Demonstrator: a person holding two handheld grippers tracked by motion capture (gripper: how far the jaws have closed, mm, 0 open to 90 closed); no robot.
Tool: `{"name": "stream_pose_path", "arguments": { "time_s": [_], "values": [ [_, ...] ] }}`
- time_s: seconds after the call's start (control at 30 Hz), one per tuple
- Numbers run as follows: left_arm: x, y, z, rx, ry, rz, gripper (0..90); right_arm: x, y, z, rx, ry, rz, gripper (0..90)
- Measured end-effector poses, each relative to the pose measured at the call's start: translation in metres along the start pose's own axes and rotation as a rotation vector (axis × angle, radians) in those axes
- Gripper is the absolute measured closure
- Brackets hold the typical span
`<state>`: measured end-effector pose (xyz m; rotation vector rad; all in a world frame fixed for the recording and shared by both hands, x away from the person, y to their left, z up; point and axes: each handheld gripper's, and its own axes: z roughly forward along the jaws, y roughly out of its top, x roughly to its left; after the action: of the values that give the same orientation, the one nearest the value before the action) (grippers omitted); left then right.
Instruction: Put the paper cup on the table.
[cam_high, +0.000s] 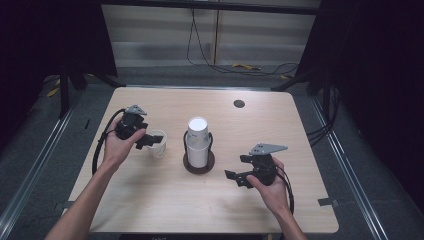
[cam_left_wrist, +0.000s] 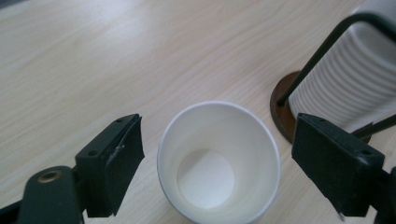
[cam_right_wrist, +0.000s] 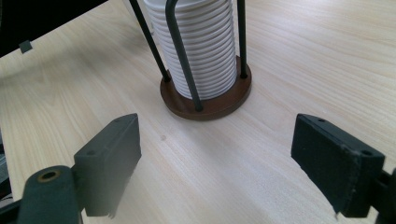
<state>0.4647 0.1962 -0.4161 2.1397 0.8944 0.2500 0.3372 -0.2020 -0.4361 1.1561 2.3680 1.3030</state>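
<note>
one paper cup (cam_left_wrist: 218, 161) between open left gripper (cam_left_wrist: 217, 163) jaws

Left tool (cam_high: 145, 138) held low, jaws spread wide, right tool (cam_high: 238, 167) likewise gaping

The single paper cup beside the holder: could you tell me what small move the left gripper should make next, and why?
Probably close the left gripper on the single paper cup. Its jaws stand open on either side of the upright, empty cup, with a gap at each side. The right gripper hangs open short of the cup stack, so it is not in the way.
</note>
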Motion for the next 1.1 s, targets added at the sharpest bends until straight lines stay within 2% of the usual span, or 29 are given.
{"name": "stream_pose_path", "arguments": {
  "time_s": [0.1,0.17,0.37,0.4,0.43,0.5,0.57,0.7,0.77,0.83,0.9,1.0,1.03,1.1],
  "values": [
    [-0.002,-0.003,-0.003,-0.041,0.031,0.025,18.1,0.0,0.0,-0.001,-0.002,-0.003,0.0,15.5],
    [-0.002,-0.006,-0.003,-0.067,0.01,0.008,18.1,-0.001,0.0,-0.001,0.002,-0.006,0.001,15.5],
    [-0.009,-0.013,-0.006,-0.092,0.015,0.036,18.1,0.0,0.0,0.0,0.011,-0.018,-0.003,15.1],
    [-0.011,-0.015,-0.007,-0.095,0.001,0.03,18.1,0.0,0.0,0.001,0.013,-0.021,-0.005,14.6],
    [-0.012,-0.016,-0.008,-0.09,0.001,0.042,18.0,0.0,0.0,0.001,0.015,-0.024,-0.008,14.5],
    [-0.016,-0.018,-0.01,-0.088,0.027,0.06,18.0,0.0,0.0,0.001,0.015,-0.028,-0.008,14.5],
    [-0.018,-0.021,-0.012,-0.11,0.014,0.043,17.6,0.0,0.0,0.001,0.012,-0.031,-0.007,14.5],
    [-0.021,-0.027,-0.021,-0.137,0.013,0.044,17.6,0.0,0.0,0.0,0.007,-0.047,-0.013,14.7],
    [-0.019,-0.029,-0.025,-0.147,0.036,0.009,19.3,-0.001,0.0,-0.002,-0.002,-0.058,-0.008,14.7],
    [-0.018,-0.032,-0.029,-0.161,0.026,-0.015,19.9,-0.001,-0.001,-0.002,-0.001,-0.065,-0.008,14.6],
    [-0.019,-0.034,-0.033,-0.164,0.03,0.0,19.9,0.0,-0.001,-0.002,-0.004,-0.069,-0.002,14.6],
    [-0.023,-0.04,-0.036,-0.174,0.022,-0.002,19.9,0.0,-0.001,-0.001,0.002,-0.063,0.01,14.6],
    [-0.025,-0.042,-0.036,-0.165,0.021,0.014,19.8,0.0,-0.001,-0.001,0.0,-0.062,0.011,14.6],
    [-0.028,-0.048,-0.037,-0.178,-0.006,0.0,19.8,0.0,-0.001,-0.001,-0.002,-0.064,0.01,14.6]
  ]
}}
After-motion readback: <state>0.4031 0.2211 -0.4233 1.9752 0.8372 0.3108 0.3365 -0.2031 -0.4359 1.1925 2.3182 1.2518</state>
